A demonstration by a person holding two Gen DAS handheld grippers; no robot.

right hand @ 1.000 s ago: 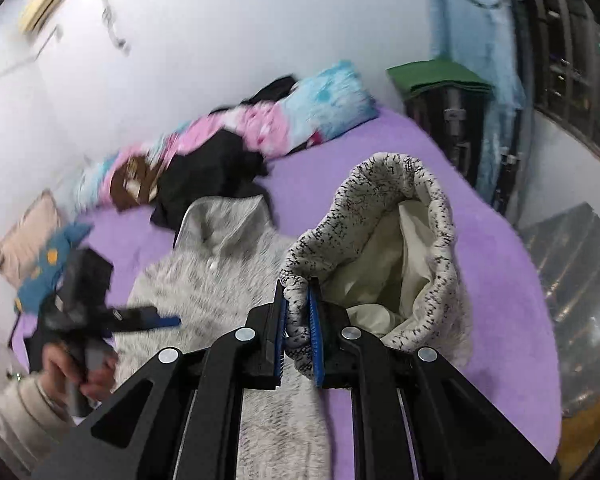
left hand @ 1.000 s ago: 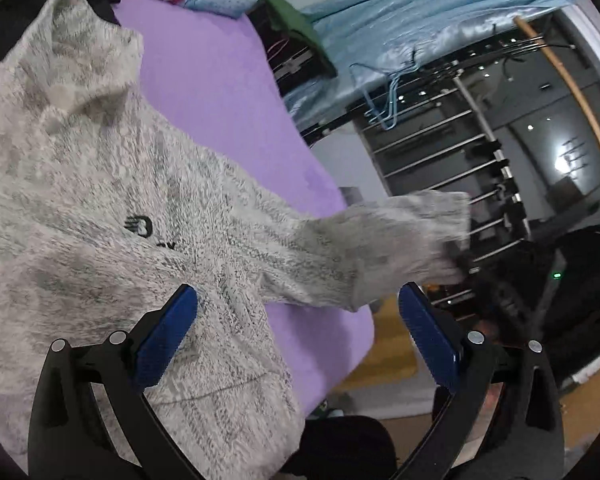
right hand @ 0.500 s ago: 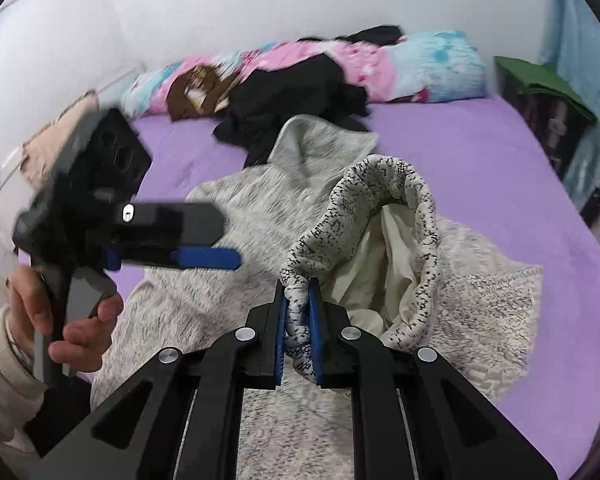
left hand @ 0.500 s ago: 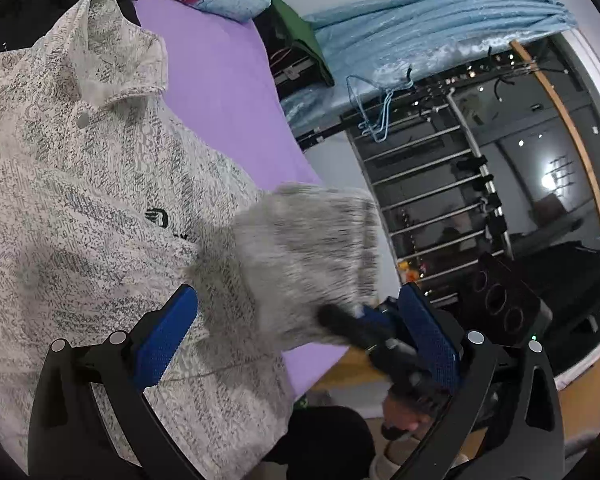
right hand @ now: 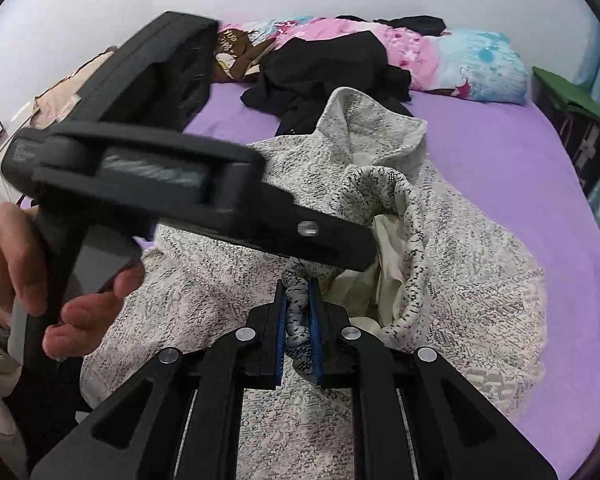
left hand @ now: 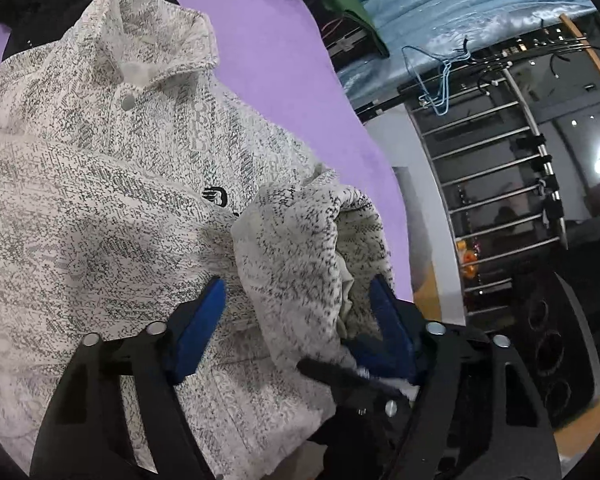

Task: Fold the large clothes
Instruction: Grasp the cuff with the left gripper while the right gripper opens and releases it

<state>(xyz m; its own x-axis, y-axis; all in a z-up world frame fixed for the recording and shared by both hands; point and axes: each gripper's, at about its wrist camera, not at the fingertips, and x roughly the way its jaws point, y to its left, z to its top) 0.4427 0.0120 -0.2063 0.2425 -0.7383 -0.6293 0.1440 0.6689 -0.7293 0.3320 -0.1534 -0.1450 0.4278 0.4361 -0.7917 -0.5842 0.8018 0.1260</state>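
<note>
Our speckled grey fleece jacket [left hand: 112,216] lies spread, collar toward the pillows, along the bed's [left hand: 292,80] right edge, bare purple sheet beyond it. Its knitted cuff [right hand: 404,216], cream lining showing, is brought over the chest. Our right tool [right hand: 298,320] is clamped on the cuff's rim. Our left tool [left hand: 296,320] has just been closing, the sleeve between its pads, the left pad clear of the cloth. A black garment [right hand: 324,76] heaps near the pillows [right hand: 472,64].
</note>
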